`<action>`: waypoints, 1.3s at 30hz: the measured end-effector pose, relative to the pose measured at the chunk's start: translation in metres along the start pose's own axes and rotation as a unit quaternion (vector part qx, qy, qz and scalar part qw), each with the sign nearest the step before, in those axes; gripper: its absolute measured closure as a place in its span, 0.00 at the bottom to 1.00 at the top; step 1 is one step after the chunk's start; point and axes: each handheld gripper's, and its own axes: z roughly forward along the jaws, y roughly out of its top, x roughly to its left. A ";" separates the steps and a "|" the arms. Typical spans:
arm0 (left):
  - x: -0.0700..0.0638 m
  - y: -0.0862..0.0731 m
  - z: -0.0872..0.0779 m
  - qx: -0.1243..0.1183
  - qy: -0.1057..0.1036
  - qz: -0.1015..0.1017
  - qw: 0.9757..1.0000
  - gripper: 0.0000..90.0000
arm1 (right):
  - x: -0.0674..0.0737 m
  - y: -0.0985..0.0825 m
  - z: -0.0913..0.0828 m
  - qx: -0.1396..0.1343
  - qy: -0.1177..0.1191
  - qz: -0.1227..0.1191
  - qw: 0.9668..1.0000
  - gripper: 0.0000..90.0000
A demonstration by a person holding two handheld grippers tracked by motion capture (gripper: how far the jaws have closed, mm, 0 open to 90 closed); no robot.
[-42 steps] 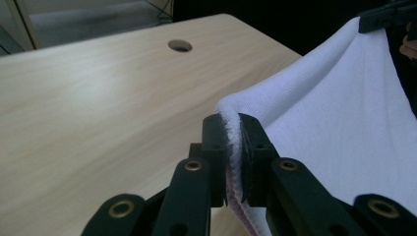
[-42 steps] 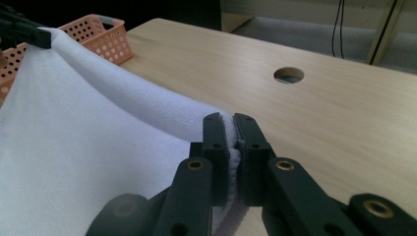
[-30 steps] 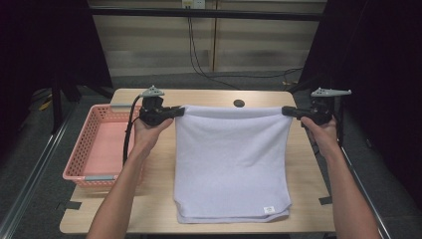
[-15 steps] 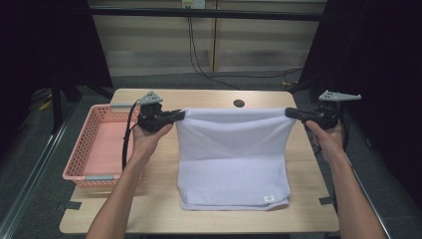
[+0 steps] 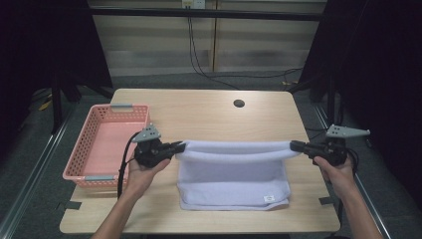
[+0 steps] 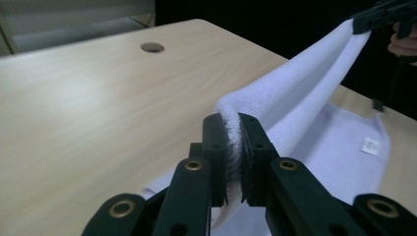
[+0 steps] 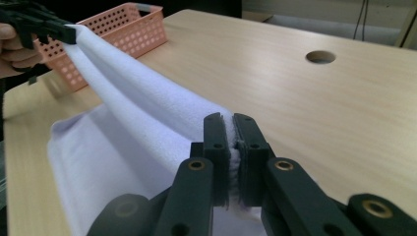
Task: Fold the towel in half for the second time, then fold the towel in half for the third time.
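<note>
Near edge: towel (image 5: pixel 234 186) lies at table (image 5: pixel 209 107) centre, its bottom hem with the tag at 6 o'clock. You hold its far edge lifted and taut, left gripper (image 5: pixel 178 147) clamped on the 9 o'clock corner, right gripper (image 5: pixel 294 145) clamped on the 3 o'clock corner. Judged: fold about half made; the lifted edge is not yet laid on the near hem. Basket (image 5: pixel 107 142) sits at 9 o'clock, apart.

A light wooden desk (image 5: pixel 209 112) with rounded corners and a round cable hole (image 5: pixel 239 103) near its far edge carries a pink perforated plastic basket (image 5: pixel 84 154) at its left side and, toward the near edge, the lower part of a pale lavender terry towel (image 5: pixel 234 191) lying flat on the wood.
</note>
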 end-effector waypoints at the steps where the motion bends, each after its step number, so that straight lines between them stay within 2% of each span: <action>1: -0.002 -0.005 0.000 0.009 -0.002 0.003 1.000 0.93 | 0.006 -0.008 -0.002 0.008 0.004 -0.005 1.000 0.95; 5: -0.010 -0.025 -0.004 0.037 -0.009 0.006 0.999 0.93 | 0.020 -0.029 -0.004 0.044 0.006 -0.004 0.999 0.95; 10: -0.017 -0.045 -0.009 0.059 -0.026 -0.008 0.998 0.92 | 0.037 -0.049 -0.010 0.064 0.016 0.002 0.998 0.94; 13: -0.021 -0.060 -0.005 0.084 -0.032 -0.008 0.996 0.92 | 0.042 -0.061 -0.011 0.087 0.019 0.000 0.996 0.93; 15: -0.022 -0.067 -0.002 0.106 -0.038 -0.008 0.994 0.92 | 0.044 -0.069 -0.010 0.096 0.025 0.004 0.995 0.92; 18: -0.026 -0.071 -0.005 0.113 -0.052 -0.007 0.992 0.90 | 0.050 -0.080 -0.009 0.124 0.028 0.000 0.992 0.90; 19: -0.027 -0.072 -0.006 0.116 -0.057 -0.013 0.992 0.90 | 0.052 -0.083 -0.011 0.126 0.031 0.000 0.991 0.89; 21: -0.031 -0.075 -0.009 0.122 -0.061 -0.002 0.991 0.89 | 0.055 -0.088 -0.014 0.131 0.034 -0.001 0.991 0.85; 22: -0.034 -0.078 -0.011 0.127 -0.067 -0.006 0.990 0.88 | 0.056 -0.090 -0.016 0.133 0.038 0.001 0.990 0.84; 23: -0.034 -0.079 -0.013 0.129 -0.069 -0.003 0.989 0.87 | 0.058 -0.092 -0.018 0.136 0.045 0.003 0.990 0.81; 24: -0.035 -0.081 -0.015 0.128 -0.069 -0.006 0.989 0.85 | 0.059 -0.093 -0.020 0.136 0.042 0.003 0.990 0.79; 26: -0.033 -0.080 -0.022 0.110 -0.076 -0.015 0.991 0.77 | 0.061 -0.095 -0.024 0.128 0.044 0.010 0.991 0.76; 27: -0.031 -0.078 -0.026 0.095 -0.072 -0.020 0.993 0.74 | 0.061 -0.095 -0.026 0.121 0.039 0.010 0.992 0.74; 29: -0.028 -0.072 -0.026 0.085 -0.060 -0.024 0.994 0.70 | 0.060 -0.090 -0.029 0.100 0.029 0.015 0.994 0.71; 31: -0.023 -0.067 -0.021 0.085 -0.047 -0.019 0.995 0.70 | 0.058 -0.084 -0.025 0.090 0.017 0.020 0.996 0.68; 34: -0.015 -0.060 -0.003 0.104 -0.041 -0.019 0.993 0.68 | 0.057 -0.078 -0.010 0.096 0.008 0.017 0.995 0.64; 39: 0.001 -0.052 0.030 0.136 -0.031 -0.014 0.990 0.68 | 0.055 -0.075 0.020 0.127 0.009 0.012 0.992 0.59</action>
